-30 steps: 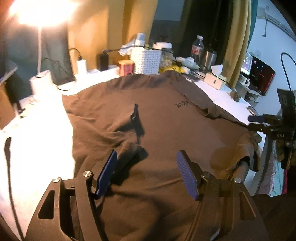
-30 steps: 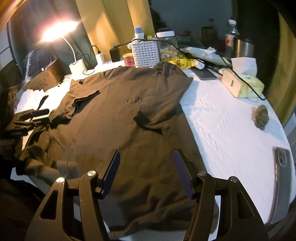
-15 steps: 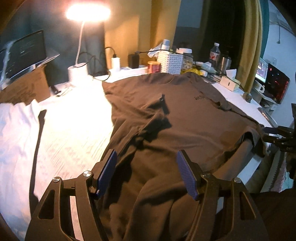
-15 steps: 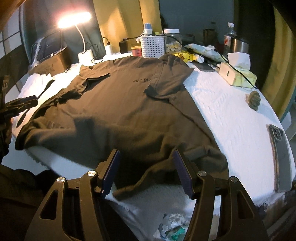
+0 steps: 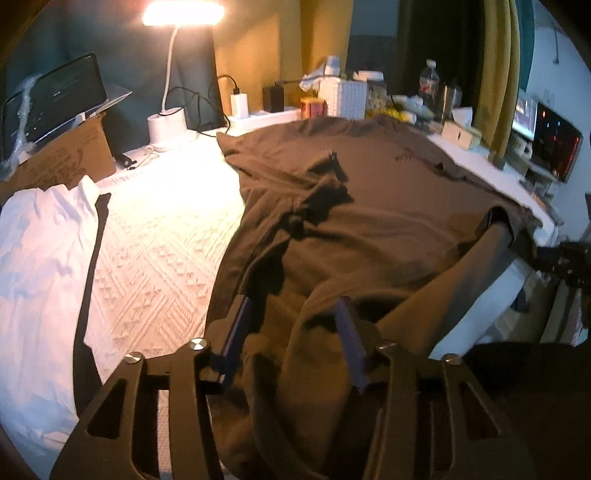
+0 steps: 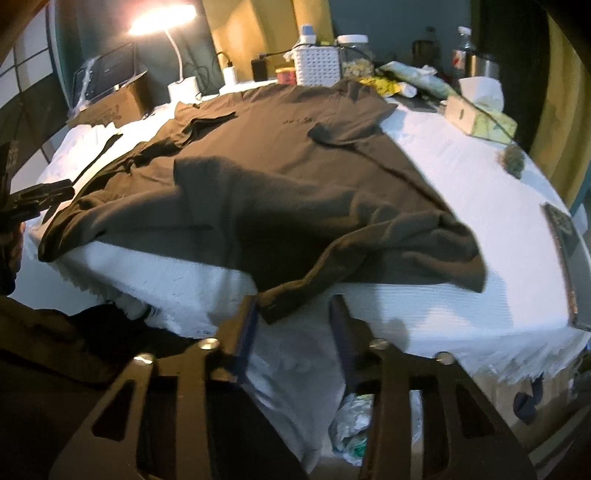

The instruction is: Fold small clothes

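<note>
Left gripper: jaws closing, blue pads a moderate gap apart. Bunched hem cloth of the brown T-shirt lies between them, low centre of the left wrist frame. Pads do not look pressed onto it yet, though blur makes this hard to call.

Right gripper: jaws also closing. A corner of the T-shirt's hem hangs over the table edge and pokes in between the pads, closer to the left pad. No firm pinch visible.

T-shirt spread front-up across the white textured tablecloth, filling the middle of both frames, collar toward the top. One sleeve is folded in over the chest at centre-left of the left view; the other likewise at upper centre-right of the right view. Small dark print on the chest.

Further out, left view: white garment heaped at left edge, dark strap beside it. Cardboard box and laptop upper left. Lit desk lamp top centre-left. White basket and bottles along the top. Monitor at right edge.

Right view: tissue box upper right, a small dark lump below it, phone at the right edge. The other gripper shows at the far left edge.
</note>
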Demonstrator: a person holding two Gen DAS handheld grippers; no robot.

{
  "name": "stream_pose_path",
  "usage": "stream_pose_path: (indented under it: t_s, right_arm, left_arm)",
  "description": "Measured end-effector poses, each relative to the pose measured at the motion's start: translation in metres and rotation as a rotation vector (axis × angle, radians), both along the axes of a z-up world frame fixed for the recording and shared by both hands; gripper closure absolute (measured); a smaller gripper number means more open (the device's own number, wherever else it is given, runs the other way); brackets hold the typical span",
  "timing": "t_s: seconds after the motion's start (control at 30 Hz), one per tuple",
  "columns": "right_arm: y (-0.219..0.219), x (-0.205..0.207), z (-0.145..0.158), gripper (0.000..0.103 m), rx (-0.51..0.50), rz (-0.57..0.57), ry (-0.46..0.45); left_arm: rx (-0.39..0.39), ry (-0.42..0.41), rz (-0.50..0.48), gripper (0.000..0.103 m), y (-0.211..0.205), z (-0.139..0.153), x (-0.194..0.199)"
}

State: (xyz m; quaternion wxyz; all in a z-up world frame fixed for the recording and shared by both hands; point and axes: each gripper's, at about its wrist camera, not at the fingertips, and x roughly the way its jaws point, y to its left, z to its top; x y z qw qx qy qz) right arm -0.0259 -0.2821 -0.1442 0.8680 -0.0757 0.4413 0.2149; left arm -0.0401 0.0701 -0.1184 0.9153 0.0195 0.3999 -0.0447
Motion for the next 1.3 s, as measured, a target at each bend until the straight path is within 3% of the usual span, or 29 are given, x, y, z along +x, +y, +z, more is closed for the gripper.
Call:
stream_pose_path:
  t_s: [0.07, 0.13, 0.17, 0.23, 0.43, 0.6, 0.83, 0.97, 1.0, 1.1, 1.3]
  right_arm:
    - [0.006, -0.001, -0.002, 0.066, 0.004, 0.023, -0.001]
    - [0.008, 0.003, -0.003, 0.083, 0.015, 0.021, -0.002]
    - [0.008, 0.005, -0.003, 0.085, 0.023, 0.018, -0.004]
    - [0.007, 0.007, 0.000, 0.094, 0.043, 0.014, -0.015]
    - [-0.003, 0.022, 0.033, 0.095, 0.101, -0.015, -0.108]
    - [-0.004, 0.056, 0.051, 0.095, 0.006, -0.016, -0.187]
    - [-0.006, 0.102, 0.039, 0.095, -0.010, -0.030, -0.156]
    - [-0.003, 0.114, 0.036, 0.094, -0.044, -0.015, -0.170]
    - [-0.003, 0.115, 0.036, 0.090, -0.047, -0.004, -0.167]
    - [-0.006, 0.115, 0.037, 0.063, -0.082, 0.021, -0.189]
    - [-0.019, 0.122, 0.041, 0.061, -0.119, 0.054, -0.215]
  left_arm:
    - [-0.001, 0.020, -0.019, 0.064, -0.002, -0.006, 0.001]
    - [0.007, 0.058, -0.029, 0.064, -0.003, -0.015, 0.004]
    - [0.012, 0.072, -0.022, 0.065, -0.002, -0.020, 0.005]
    - [-0.009, 0.084, -0.018, 0.077, 0.000, -0.025, 0.005]
    - [-0.046, 0.037, -0.025, 0.081, 0.004, -0.009, 0.002]
    - [-0.061, 0.035, 0.015, 0.081, 0.017, 0.002, 0.001]
    - [-0.070, 0.043, 0.110, 0.081, 0.032, 0.000, -0.002]
    - [-0.038, 0.070, 0.156, 0.081, 0.032, -0.005, 0.000]
    - [-0.042, 0.074, 0.160, 0.081, 0.032, -0.006, 0.000]
    - [-0.032, 0.098, 0.146, 0.081, 0.023, -0.010, 0.002]
    - [-0.044, 0.124, 0.162, 0.081, 0.020, -0.017, 0.005]
